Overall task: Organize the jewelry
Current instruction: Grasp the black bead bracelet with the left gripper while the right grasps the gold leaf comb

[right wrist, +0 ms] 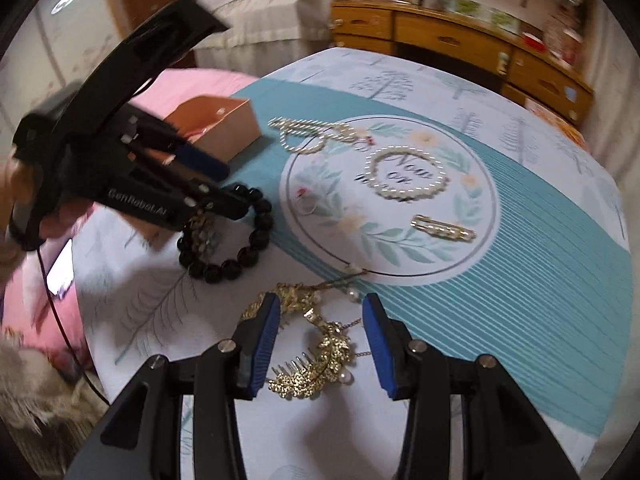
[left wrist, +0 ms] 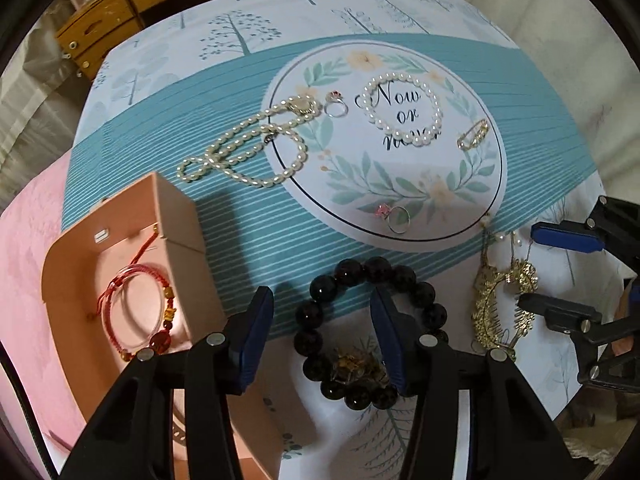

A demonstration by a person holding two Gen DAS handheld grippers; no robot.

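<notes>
right wrist view: left claw (right wrist: 224, 184) reads "genrobot.ai"; tablecloth (right wrist: 520, 280) says "now".

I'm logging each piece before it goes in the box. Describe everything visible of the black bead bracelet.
The black bead bracelet is a closed ring of large, round, glossy, dark beads, like polished stone or glass. It lies flat on the patterned cloth, partly on the teal stripes and partly on the white, right of the pink box. A small heap of gold-coloured pieces sits inside its loop. The open left gripper hovers over it, one finger crossing its right side; contact cannot be told.
</notes>
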